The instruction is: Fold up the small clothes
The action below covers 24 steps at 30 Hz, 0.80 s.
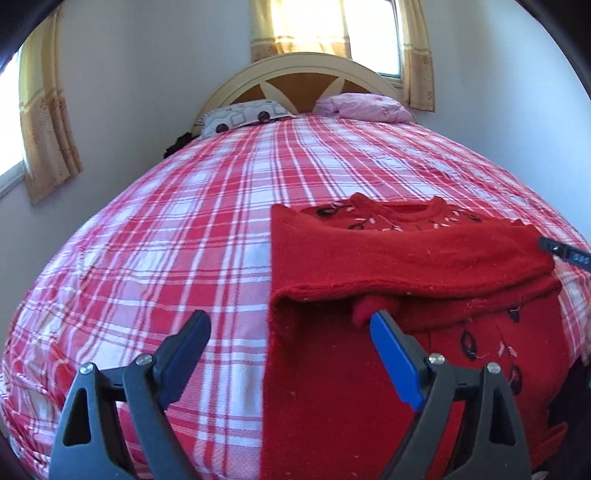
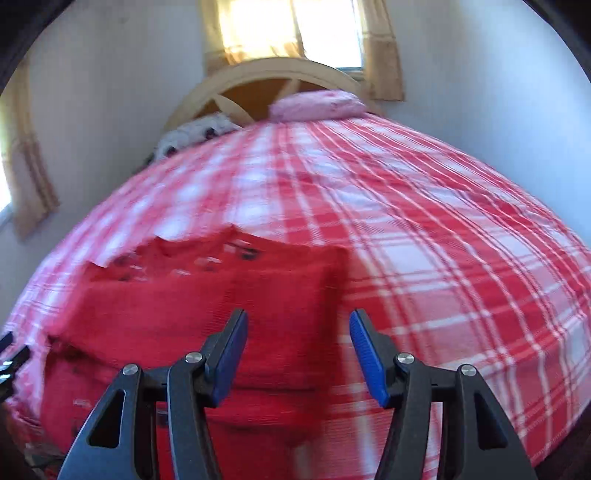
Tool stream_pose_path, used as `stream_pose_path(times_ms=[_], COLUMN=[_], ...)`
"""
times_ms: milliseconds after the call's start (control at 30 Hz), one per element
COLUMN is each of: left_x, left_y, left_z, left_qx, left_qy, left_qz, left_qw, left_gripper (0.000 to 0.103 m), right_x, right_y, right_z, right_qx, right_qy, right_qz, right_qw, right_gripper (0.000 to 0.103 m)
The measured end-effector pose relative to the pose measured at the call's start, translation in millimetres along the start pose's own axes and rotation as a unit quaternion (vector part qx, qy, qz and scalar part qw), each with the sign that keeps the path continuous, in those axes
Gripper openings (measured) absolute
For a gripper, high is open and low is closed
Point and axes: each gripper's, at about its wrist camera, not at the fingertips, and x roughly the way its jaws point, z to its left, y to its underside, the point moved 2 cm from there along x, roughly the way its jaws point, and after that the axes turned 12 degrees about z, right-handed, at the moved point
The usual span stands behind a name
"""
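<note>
A small red knit sweater with dark embroidered motifs lies partly folded on the red-and-white plaid bedspread. A sleeve lies across its middle. My left gripper is open and empty over the sweater's left edge, its right pad close to a sleeve cuff. My right gripper is open and empty above the sweater's right part; that view is motion-blurred. The right gripper's tip shows at the sweater's right edge in the left wrist view.
A patterned pillow and a pink pillow lie against the wooden headboard. A curtained window is behind the bed. The wall runs along the bed's left side. Plaid bedspread stretches beyond the sweater.
</note>
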Motion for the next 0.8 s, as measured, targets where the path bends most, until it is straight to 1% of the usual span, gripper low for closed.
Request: stream_pose_path(times_ms=[67, 133, 167, 200, 233, 267, 300, 333, 400, 500, 600, 733, 800], left_x=[2, 2, 2, 1, 1, 0, -1, -1, -1, 0, -2, -11, -15], left_y=[0, 0, 0, 0, 1, 1, 2, 2, 4, 9, 14, 18, 17], left_z=[-3, -6, -5, -6, -4, -3, -1, 2, 5, 7, 5, -5, -9], left_qx=[0.000, 0.001, 0.002, 0.003, 0.002, 0.002, 0.001, -0.003, -0.007, -0.001, 0.017, 0.037, 0.037], left_qy=[0.019, 0.023, 0.020, 0.016, 0.010, 0.008, 0.006, 0.007, 0.010, 0.015, 0.025, 0.041, 0.048], left_qz=[0.006, 0.008, 0.008, 0.007, 0.005, 0.004, 0.003, 0.004, 0.005, 0.004, 0.003, -0.009, -0.012], left_qw=[0.9998, 0.9997, 0.9998, 0.9998, 0.9999, 1.0000, 1.0000, 1.0000, 0.9999, 0.9999, 0.9995, 0.9984, 0.9981], left_gripper=[0.091, 0.091, 0.091, 0.091, 0.091, 0.091, 0.091, 0.091, 0.091, 0.091, 0.091, 0.091, 0.091], right_x=[6, 14, 19, 26, 30, 30, 30, 26, 23, 13, -16, -58, -72], right_y=[-3, -6, -6, -7, -7, -4, -3, -4, -5, -13, -36, -73, -87], right_z=[-8, -10, -7, -4, 0, 4, 8, 14, 21, 24, 28, 59, 78], right_qx=[0.002, 0.002, -0.006, -0.015, -0.021, -0.026, -0.034, -0.050, -0.068, -0.062, -0.045, -0.070, -0.087], right_qy=[0.006, 0.003, 0.009, 0.018, 0.011, 0.003, 0.010, 0.032, 0.044, 0.019, -0.043, -0.107, -0.126], right_qz=[0.008, 0.016, 0.024, 0.037, 0.045, 0.048, 0.047, 0.043, 0.048, 0.064, 0.054, 0.032, 0.026], right_qw=[1.000, 1.000, 1.000, 0.999, 0.999, 0.998, 0.998, 0.997, 0.996, 0.996, 0.997, 0.991, 0.988], right_gripper=[0.058, 0.058, 0.058, 0.050, 0.034, 0.031, 0.027, 0.015, 0.012, 0.011, 0.011, 0.011, 0.011])
